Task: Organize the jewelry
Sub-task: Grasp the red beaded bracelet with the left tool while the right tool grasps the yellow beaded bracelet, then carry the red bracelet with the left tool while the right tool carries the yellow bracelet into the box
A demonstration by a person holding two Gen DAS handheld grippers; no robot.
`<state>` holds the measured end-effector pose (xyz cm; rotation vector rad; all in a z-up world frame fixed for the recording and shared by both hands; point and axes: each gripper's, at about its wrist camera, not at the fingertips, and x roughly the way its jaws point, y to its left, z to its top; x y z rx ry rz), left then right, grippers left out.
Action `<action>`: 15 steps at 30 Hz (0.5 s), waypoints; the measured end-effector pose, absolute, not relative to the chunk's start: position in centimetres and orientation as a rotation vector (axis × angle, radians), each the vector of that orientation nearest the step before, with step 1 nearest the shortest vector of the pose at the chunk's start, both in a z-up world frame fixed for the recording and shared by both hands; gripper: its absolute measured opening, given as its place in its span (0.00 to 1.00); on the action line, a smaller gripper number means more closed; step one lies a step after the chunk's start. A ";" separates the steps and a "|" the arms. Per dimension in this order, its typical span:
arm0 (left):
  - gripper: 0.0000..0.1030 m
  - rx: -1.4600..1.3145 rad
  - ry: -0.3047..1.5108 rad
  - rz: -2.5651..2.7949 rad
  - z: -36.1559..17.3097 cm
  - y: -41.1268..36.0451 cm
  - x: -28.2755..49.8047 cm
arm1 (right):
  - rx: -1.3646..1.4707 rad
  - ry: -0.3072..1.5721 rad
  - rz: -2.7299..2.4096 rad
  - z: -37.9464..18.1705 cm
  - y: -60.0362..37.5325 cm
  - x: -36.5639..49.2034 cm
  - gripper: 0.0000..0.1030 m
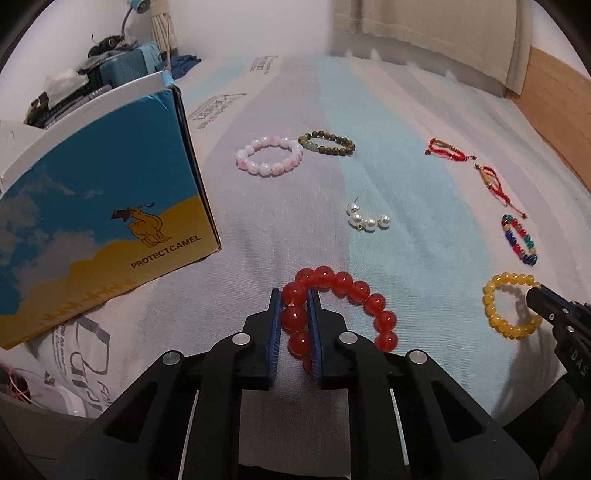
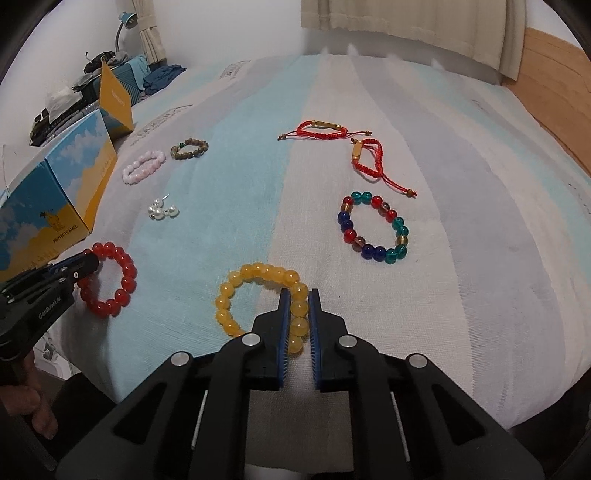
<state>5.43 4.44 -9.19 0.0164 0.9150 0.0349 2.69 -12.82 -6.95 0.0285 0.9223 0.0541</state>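
Note:
My left gripper (image 1: 294, 295) is shut on the left side of a red bead bracelet (image 1: 354, 291) lying on the striped bedsheet; it also shows in the right wrist view (image 2: 122, 273). My right gripper (image 2: 298, 295) is shut on the right side of a yellow bead bracelet (image 2: 236, 291), which also shows in the left wrist view (image 1: 496, 306). Further out lie a pink bracelet (image 1: 267, 157), a brown bead bracelet (image 1: 332, 142), pearl earrings (image 1: 367, 219), a multicoloured bracelet (image 2: 373, 225) and two red cord bracelets (image 2: 325, 129) (image 2: 369, 158).
An open blue and yellow cardboard box (image 1: 92, 206) marked PROTECTCAMEL stands on the bed at the left. A cluttered bedside stand with a lamp (image 2: 123, 22) is at the far left. A wooden bed frame (image 2: 554, 74) and curtain (image 2: 406, 26) lie at the back right.

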 end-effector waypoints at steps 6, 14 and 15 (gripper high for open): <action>0.12 0.012 0.916 0.016 -8.1 4.1 5.1 | 0.056 0.939 0.048 -5.9 -13.5 2.8 0.09; 0.12 -0.013 0.924 -0.003 -6.2 4.0 5.2 | 0.047 0.941 0.060 -3.7 -13.1 2.6 0.09; 0.12 -0.020 0.928 -0.004 -6.0 4.0 5.3 | 0.046 0.942 0.062 -3.5 -13.0 2.6 0.09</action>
